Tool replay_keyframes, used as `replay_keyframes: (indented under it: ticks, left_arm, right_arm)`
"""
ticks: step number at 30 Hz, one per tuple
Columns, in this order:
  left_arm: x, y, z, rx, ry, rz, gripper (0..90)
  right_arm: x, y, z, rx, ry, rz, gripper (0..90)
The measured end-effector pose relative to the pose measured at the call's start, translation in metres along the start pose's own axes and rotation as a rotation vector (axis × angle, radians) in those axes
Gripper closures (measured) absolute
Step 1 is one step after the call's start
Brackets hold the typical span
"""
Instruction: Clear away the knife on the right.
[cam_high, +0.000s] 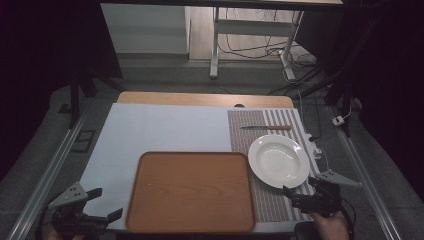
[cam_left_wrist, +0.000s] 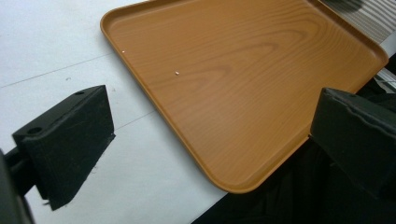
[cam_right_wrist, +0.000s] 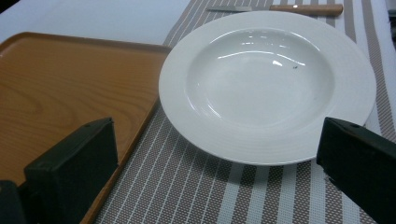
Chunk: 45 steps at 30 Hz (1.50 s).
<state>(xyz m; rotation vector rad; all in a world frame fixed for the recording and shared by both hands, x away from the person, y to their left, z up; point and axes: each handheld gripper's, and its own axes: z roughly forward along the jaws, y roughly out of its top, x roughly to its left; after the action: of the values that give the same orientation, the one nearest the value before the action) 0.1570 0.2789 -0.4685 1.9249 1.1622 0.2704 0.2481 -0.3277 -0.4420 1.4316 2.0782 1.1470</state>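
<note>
Round white ceramic plate (cam_right_wrist: 268, 84) lying on a brown-and-white striped woven placemat (cam_high: 270, 200), just right of a rectangular wood-grain tray (cam_high: 190, 192). Beyond the plate, a wooden-handled knife (cam_high: 265, 127). Right gripper (cam_high: 300, 196) near the plate's front rim, jaws spread wide, pinching nothing. Left gripper (cam_high: 100, 204) off the tray's left front corner, jaws likewise spread and empty. Likely risks: glossy sloped rim slipping from a shallow pinch; plate sliding back into the knife; rim knocking the tray's raised edge.

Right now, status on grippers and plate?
Left gripper open, right gripper open, both empty. Plate untouched on mat. Tray beside it, nothing blocking.
</note>
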Motion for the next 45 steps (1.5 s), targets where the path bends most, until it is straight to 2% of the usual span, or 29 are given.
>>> replay_keyframes:
  ticks: [6, 12, 17, 29, 35, 41, 45]
  left_arm:
    - [0.003, 0.0, 0.0, 0.001, -0.016, -0.023, 0.2]
    - [0.004, 0.0, 0.001, 0.012, -0.019, -0.03, 0.5]
    - [0.005, 0.0, 0.002, 0.016, -0.023, -0.04, 0.6]
    - [0.004, 0.0, 0.002, 0.022, -0.017, -0.036, 0.8]
    - [0.004, 0.0, 0.002, 0.022, -0.016, -0.036, 0.8]
    - [0.004, 0.0, 0.002, 0.023, -0.016, -0.039, 0.8]
    - [0.004, 0.0, 0.002, 0.023, -0.016, -0.039, 0.8]
  right_arm:
    - [0.005, 0.001, 0.004, 0.039, -0.007, -0.044, 0.0]
    - [0.003, 0.001, 0.005, 0.047, 0.024, -0.028, 0.0]
    - [0.004, 0.001, 0.005, 0.054, 0.027, -0.041, 0.0]
    - [0.008, 0.002, 0.006, 0.055, 0.003, -0.077, 0.0]
    - [0.013, 0.003, 0.005, 0.038, -0.008, -0.122, 0.0]
    - [0.015, 0.006, 0.006, 0.017, 0.001, -0.128, 0.0]
    - [0.013, 0.007, 0.009, 0.02, 0.024, -0.123, 0.0]
